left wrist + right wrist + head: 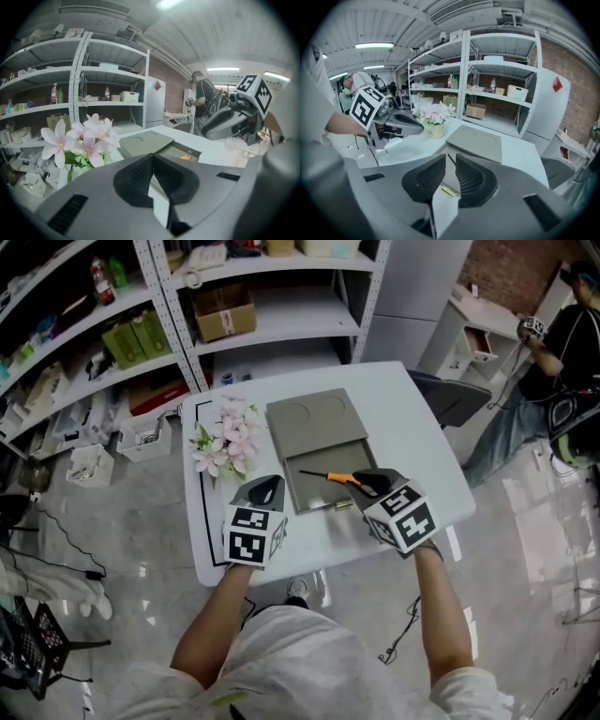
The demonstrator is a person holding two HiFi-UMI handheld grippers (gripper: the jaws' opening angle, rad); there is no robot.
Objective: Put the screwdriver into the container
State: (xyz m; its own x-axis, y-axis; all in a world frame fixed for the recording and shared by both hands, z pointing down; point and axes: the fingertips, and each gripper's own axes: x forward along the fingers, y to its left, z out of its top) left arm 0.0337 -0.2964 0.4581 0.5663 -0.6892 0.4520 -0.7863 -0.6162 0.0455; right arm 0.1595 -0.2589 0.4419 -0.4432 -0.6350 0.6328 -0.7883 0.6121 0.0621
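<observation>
Left gripper (266,490): ribbed black pads closed together on nothing, above the white desk (412,423). Pink flowers (223,439) stand left of a flat grey container (314,495), its lid (309,418) slid to the far side. Screwdriver (333,477), with thin dark shaft and orange handle, lies in the open tray. Right gripper (368,484): jaws partly apart and empty, at the handle end. Its own view shows only the shaft, the left gripper view only the handle.

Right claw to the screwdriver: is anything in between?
Nothing visible. The right claw sits at the orange handle end of the screwdriver, its jaws apart. The screwdriver appears to lie in the open part of the container, and the lid is slid back, away from both.
</observation>
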